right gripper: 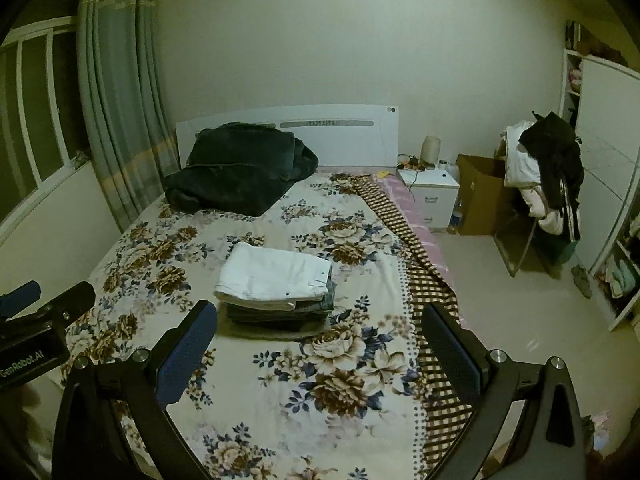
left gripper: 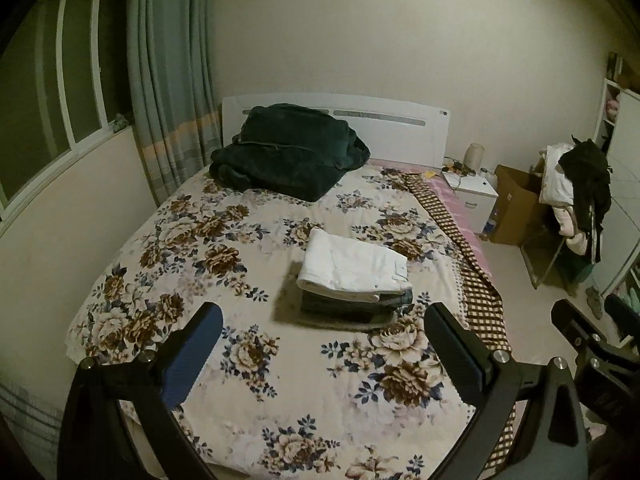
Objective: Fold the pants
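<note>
My left gripper (left gripper: pixel 324 352) and right gripper (right gripper: pixel 320 348) hang above the near bed (right gripper: pixel 280 400), jaws spread wide, gripping nothing. Mid-bed, well beyond the fingers, the white pants (right gripper: pixel 272 280) lie folded atop a stack of folded garments (right gripper: pixel 280 314). I judge folding complete; no unfolded pants show.

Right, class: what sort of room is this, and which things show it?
A home bedroom, most likely: a bed with a floral sheet and white headboard, a white nightstand beside it, and folded white pants stacked on the bed.
</note>
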A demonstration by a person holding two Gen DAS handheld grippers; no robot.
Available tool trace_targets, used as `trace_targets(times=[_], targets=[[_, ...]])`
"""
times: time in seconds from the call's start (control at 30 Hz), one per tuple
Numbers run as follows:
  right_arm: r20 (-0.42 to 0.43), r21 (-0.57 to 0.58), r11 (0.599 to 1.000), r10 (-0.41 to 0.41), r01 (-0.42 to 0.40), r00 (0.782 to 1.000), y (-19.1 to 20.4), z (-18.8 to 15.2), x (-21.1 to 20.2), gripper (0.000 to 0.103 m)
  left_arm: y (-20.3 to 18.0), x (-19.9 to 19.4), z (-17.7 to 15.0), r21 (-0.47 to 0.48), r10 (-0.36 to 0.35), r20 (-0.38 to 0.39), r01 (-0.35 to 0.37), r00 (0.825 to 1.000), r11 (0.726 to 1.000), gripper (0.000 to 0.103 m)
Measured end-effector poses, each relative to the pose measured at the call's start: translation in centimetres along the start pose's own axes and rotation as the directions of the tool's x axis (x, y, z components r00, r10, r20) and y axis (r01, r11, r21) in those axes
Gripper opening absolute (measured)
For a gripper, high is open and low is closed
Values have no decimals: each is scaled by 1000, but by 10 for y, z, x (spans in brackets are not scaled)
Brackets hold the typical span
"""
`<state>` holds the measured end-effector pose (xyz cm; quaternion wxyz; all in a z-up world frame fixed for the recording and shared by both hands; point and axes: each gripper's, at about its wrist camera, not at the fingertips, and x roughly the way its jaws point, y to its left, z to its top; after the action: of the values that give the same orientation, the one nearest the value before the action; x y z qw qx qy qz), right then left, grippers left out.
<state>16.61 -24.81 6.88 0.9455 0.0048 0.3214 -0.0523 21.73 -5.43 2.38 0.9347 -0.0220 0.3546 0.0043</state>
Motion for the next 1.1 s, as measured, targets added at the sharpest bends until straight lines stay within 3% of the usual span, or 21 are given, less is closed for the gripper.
trace_targets(times=[0.43,1.1], targets=[[-23,9,1000,-10,10,1000,14,-12,-25,103,7,-21,-21,44,5,-17,-4,1000,999,103],[-30,15,1000,-8,9,1000,18,-15,-26,103,23,-28,-18,52,8,0,-8,1000,999,103]])
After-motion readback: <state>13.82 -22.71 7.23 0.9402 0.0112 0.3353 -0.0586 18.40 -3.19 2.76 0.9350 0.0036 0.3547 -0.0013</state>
